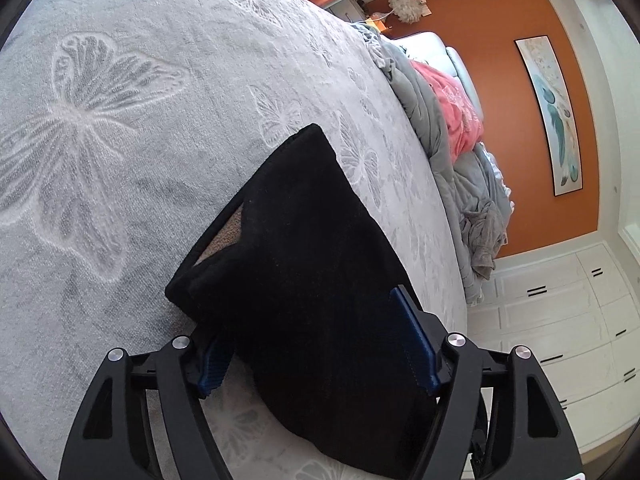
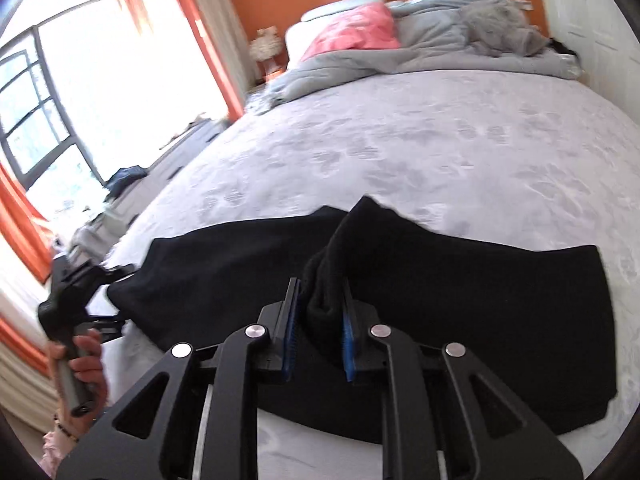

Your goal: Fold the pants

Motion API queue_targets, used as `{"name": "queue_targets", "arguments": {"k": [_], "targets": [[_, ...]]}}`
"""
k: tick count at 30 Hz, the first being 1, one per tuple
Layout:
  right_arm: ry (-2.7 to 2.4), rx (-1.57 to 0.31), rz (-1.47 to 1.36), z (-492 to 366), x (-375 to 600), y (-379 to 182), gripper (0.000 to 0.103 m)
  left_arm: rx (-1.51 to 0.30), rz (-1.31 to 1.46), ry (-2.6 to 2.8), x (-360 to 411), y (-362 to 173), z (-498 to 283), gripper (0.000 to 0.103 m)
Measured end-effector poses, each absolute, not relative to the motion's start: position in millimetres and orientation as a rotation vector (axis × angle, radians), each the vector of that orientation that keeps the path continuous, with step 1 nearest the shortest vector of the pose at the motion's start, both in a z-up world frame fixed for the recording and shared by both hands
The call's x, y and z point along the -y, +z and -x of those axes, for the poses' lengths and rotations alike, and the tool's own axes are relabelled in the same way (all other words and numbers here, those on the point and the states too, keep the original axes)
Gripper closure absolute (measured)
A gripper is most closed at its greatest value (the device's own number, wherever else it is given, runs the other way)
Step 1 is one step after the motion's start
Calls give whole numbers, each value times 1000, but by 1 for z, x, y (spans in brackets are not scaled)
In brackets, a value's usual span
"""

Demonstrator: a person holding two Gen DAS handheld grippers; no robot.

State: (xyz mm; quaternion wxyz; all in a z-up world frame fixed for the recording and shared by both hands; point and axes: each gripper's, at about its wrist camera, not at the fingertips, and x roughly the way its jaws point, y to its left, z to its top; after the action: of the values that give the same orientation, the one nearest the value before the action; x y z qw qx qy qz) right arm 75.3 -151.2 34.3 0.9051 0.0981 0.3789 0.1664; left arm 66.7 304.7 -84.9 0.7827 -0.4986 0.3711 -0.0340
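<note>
Two grippers work on the black pants [image 2: 460, 300], which lie across the grey bed [image 2: 440, 140], long axis left to right before you. Your right gripper [image 2: 320, 320] pinches a raised bunch of cloth near the middle. Your left gripper [image 1: 316, 344] stands wide open around one end, pads not pressing.

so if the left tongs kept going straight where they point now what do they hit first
Most likely the black pants: the fabric already lies between the open left tongs, with the grey butterfly bedspread right under it. Depth is hard to judge here.
</note>
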Motion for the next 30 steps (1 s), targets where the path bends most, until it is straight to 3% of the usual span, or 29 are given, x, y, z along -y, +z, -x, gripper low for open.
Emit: {"name": "queue_targets", "arguments": {"k": [2,4,8,9,12,16,20,23,24,25,27,28,30], "targets": [[423,-907,-145,-94,126,1,77,-811,1083,-69,-303,-88,-70,34],[408,-1013,-109,-102,115,-38,77,-819,1097,-68,-303,-91,-71,34],[428,-893,-278,-75,150,-14,74,-814,1091,-70,-305,-92,-71,34],[422,-859,-303,-66,163,-4,67,-809,1078,-74,-304,-91,-71,39],[332,-806,-250,-46,197,14,53,-817,1019,-114,-296,-83,-76,88],[239,-780,-231,-20,242,15,47,-783,870,-89,-278,-46,-76,93],[176,-781,-305,-9,283,4,45,-697,621,-217,-198,51,-70,93],[170,-763,-362,1,304,1,45,-671,436,-347,-110,105,-57,90],[174,-764,-372,3,308,0,45,-684,400,-389,-80,111,-53,84],[168,-767,-377,5,311,-2,44,-704,383,-425,-54,111,-50,68],[161,-783,-379,5,316,-6,42,-768,368,-487,-6,89,-50,52],[154,-792,-383,7,319,-8,42,-812,360,-486,13,71,-52,38],[153,-809,-409,12,329,-12,42,-904,377,-485,38,27,-52,32]]}}
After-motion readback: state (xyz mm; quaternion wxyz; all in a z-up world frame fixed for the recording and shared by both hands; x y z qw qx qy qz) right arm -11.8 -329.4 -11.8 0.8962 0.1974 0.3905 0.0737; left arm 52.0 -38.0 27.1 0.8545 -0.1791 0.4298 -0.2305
